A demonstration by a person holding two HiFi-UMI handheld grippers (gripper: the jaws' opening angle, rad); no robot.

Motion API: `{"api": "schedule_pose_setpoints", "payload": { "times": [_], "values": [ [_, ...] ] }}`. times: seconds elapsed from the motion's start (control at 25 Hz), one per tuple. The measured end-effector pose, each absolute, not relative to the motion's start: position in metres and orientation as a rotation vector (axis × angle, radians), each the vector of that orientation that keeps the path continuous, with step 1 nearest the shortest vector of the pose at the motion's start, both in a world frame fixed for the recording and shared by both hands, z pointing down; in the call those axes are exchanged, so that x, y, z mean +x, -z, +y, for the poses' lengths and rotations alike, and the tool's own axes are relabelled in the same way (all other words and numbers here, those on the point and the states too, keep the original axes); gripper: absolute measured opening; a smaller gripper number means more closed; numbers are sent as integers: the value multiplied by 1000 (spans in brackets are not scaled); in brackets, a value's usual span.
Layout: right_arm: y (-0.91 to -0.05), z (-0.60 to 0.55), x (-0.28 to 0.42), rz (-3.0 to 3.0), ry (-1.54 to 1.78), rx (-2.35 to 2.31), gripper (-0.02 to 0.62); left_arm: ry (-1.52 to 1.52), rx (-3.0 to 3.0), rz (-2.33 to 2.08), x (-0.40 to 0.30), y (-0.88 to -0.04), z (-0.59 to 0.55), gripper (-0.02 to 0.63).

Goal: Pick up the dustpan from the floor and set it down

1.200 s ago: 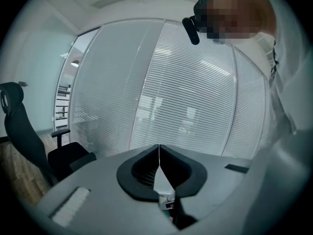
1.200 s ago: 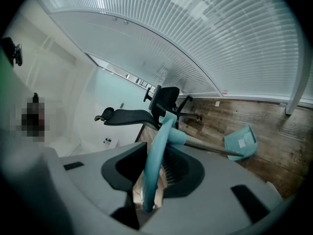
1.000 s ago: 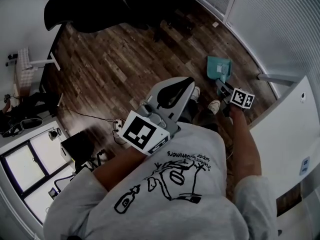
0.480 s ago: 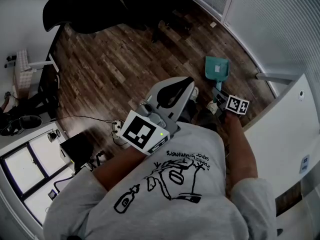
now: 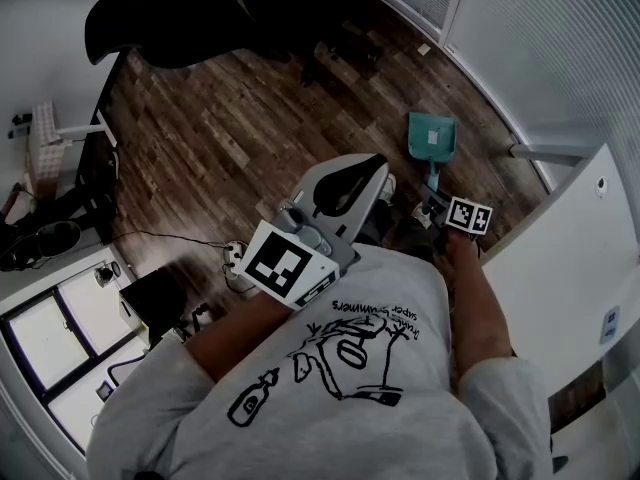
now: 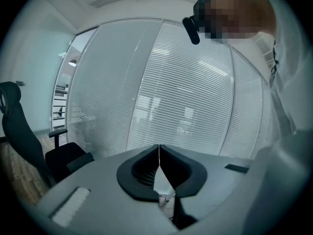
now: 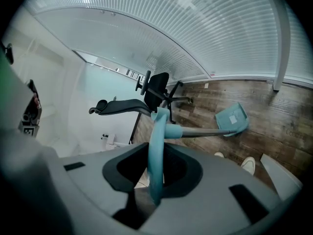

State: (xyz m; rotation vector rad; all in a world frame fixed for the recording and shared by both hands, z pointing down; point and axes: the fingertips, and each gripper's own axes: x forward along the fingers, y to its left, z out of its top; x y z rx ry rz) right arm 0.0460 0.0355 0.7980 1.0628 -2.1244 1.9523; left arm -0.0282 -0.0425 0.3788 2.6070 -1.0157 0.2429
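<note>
Head view, nearest the camera: a grey printed sweatshirt (image 5: 330,398), with both forearms reaching forward.

The left gripper (image 5: 372,166) is held in front of the chest, its marker cube (image 5: 285,263) facing up. In the left gripper view, the left gripper (image 6: 159,151) has its fingers (image 6: 137,173) pressed together along one thin seam, with nothing between them.

The right gripper (image 5: 432,200) is lower and to the right, at the end of the bare right forearm (image 5: 478,298), and carries a smaller marker cube (image 5: 468,216). In the right gripper view, the right gripper (image 7: 157,148) has its fingers (image 7: 181,173) pinching the teal grip (image 7: 155,131) of the dustpan; they have just been closing on it. From the grip, a grey shaft (image 7: 195,131) runs away from the gripper to the pan.

Below the shaft are the person's pale shoes (image 7: 248,164).

Beyond them, the teal dustpan (image 5: 433,136) (image 7: 232,119) has its pan end down at the wooden floor (image 5: 230,118), near the foot of the glass wall. Whether the pan rests on the boards or hangs just clear of them cannot be told.

Farther off are a black office chair (image 7: 157,89) and a black recliner (image 7: 120,105). Slatted blinds (image 7: 205,28) close the far side.
</note>
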Motion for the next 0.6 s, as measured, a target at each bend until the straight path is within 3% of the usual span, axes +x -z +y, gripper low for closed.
{"api": "schedule_pose_setpoints", "payload": {
  "times": [0.6],
  "values": [
    [-809, 54, 41, -2022, -1968, 1002, 66, -236, 2611, -1016, -29, -377, -37, 2]
  ]
}}
